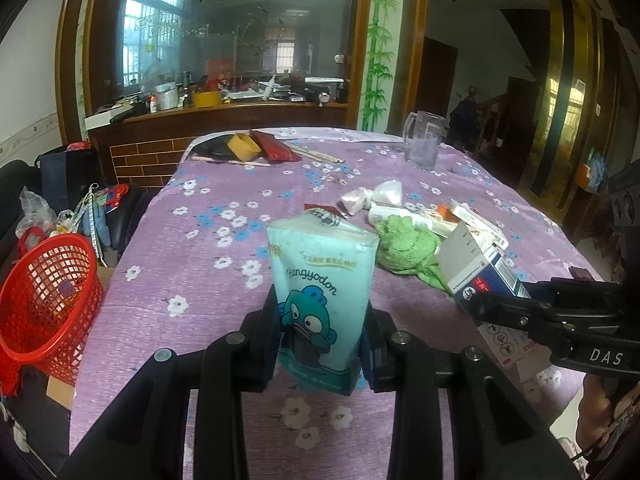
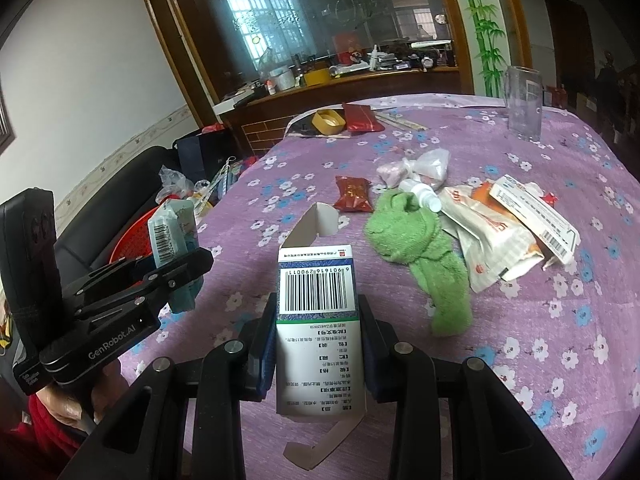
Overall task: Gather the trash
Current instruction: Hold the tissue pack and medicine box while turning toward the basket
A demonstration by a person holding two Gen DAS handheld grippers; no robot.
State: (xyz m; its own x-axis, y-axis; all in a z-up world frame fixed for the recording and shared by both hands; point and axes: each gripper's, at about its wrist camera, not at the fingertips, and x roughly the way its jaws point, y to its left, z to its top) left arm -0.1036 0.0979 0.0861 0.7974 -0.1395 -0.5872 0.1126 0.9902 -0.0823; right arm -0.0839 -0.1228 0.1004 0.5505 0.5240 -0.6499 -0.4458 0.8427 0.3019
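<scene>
My left gripper (image 1: 323, 344) is shut on a pale blue tissue pack (image 1: 322, 280) with a cartoon fish, held upright above the purple flowered tablecloth (image 1: 200, 248). In the right wrist view the same pack (image 2: 172, 232) shows in the left gripper (image 2: 176, 276) at the left. My right gripper (image 2: 318, 354) is shut on a white and blue carton (image 2: 318, 320) with a barcode and open end flaps. That carton (image 1: 480, 268) also appears at the right of the left wrist view. A red mesh basket (image 1: 48, 300) stands beside the table's left edge, half hidden in the right wrist view.
On the table lie a green knitted cloth (image 2: 416, 256), a torn white pouch (image 2: 488, 240), a long box (image 2: 536, 216), a small white bottle (image 2: 420, 194), a red wrapper (image 2: 354, 194) and a clear bag (image 2: 432, 166). A clear jug (image 2: 524, 100), a yellow box (image 2: 328, 120) and a red packet (image 2: 360, 118) are farther back.
</scene>
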